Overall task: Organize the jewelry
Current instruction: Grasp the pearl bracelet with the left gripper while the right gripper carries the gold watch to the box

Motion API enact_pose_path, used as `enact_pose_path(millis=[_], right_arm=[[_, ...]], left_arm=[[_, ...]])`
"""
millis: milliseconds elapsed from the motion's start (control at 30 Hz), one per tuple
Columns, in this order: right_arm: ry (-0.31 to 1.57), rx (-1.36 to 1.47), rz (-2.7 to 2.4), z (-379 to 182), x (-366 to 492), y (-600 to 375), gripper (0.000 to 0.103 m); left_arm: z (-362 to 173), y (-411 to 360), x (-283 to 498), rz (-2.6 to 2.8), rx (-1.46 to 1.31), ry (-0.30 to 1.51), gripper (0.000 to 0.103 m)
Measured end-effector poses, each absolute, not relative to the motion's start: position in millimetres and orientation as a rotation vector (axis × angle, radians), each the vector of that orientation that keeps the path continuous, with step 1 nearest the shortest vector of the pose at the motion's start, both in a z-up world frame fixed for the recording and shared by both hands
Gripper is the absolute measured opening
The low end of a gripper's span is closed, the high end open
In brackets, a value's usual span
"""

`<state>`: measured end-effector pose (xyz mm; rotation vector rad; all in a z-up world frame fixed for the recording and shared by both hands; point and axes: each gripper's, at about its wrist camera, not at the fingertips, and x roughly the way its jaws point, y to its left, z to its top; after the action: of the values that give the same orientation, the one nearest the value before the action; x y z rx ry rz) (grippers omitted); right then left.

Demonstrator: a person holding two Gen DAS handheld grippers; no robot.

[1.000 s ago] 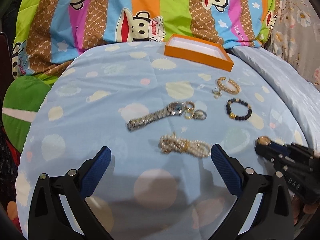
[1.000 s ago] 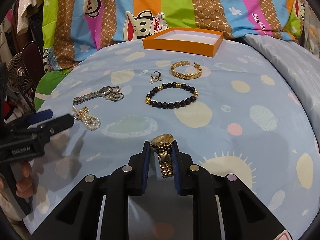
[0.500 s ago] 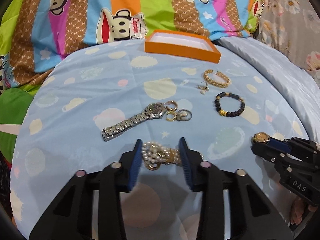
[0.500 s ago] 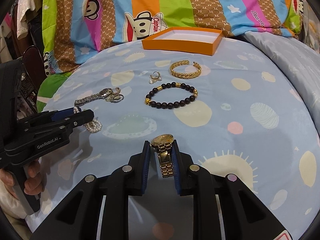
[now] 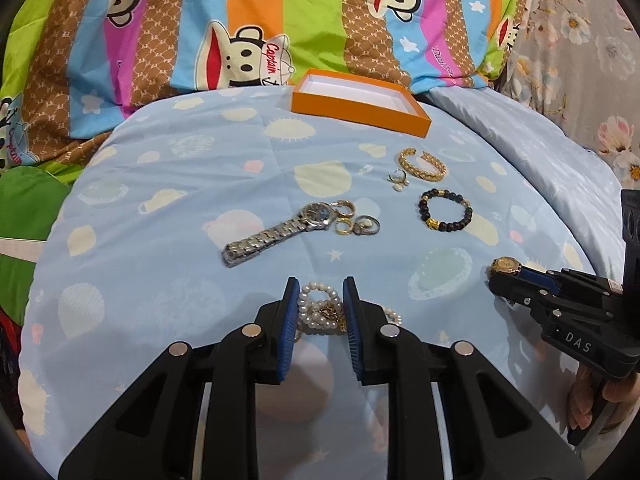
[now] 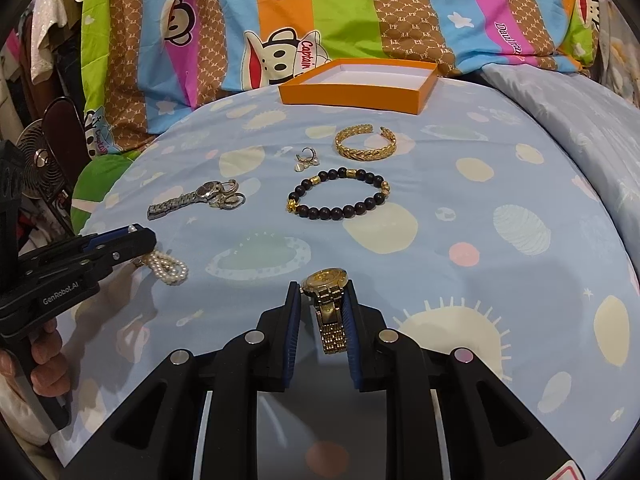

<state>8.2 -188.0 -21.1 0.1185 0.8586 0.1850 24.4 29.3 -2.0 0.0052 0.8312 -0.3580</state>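
On blue bedding (image 5: 160,240), left hand-held gripper (image 5: 321,304), earlier wide, is closing onto pearl bracelet (image 5: 320,310).

Jewelry we see on the blue bedsheet

Our pearl bracelet (image 5: 320,308) and gold watch (image 6: 328,304) lie nearest; silver watch (image 5: 276,232), beaded bracelet (image 5: 444,214), gold cuff (image 5: 422,164) lie before the empty orange box (image 5: 360,104).

The left gripper (image 5: 321,305) is pointing down and its jaws are closing on something. The right gripper (image 6: 322,304) is squeezing something tight, pointing down too.
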Motion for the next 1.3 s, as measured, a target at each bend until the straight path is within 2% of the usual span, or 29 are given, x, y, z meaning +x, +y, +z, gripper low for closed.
enact_pose_path(millis=[200, 400, 633, 800, 1000, 1300], right_arm=[[0.819, 0.134, 0.183, -12.2, 4.6, -191.0, 0.019], [0.775, 0.130, 0.187, 20.2, 20.6, -196.9, 0.019], [0.708, 0.102, 0.168, 69.1, 80.4, -212.0, 0.019], [0.688, 0.101, 0.140, 88.1, 150.7, -228.3, 0.019], [0.683, 0.135, 0.110, 83.6, 248.5, -246.1, 0.019], [0.703, 0.143, 0.061, 46.1, 354.3, -269.8, 0.019]], left_arm=[[16.6, 36.9, 23.9, -0.378, -0.022, 0.811, 0.021], [57.6, 27.0, 35.9, -0.429, 0.045, 0.742, 0.021], [108.9, 1.5, 95.4, -0.464, 0.102, 0.629, 0.021], [126.9, -25.8, 156.8, -0.474, 0.111, 0.579, 0.021], [114.8, -64.8, 260.6, -0.481, 0.103, 0.611, 0.021], [54.1, -103.6, 379.5, -0.438, 0.134, 0.727, 0.021]])
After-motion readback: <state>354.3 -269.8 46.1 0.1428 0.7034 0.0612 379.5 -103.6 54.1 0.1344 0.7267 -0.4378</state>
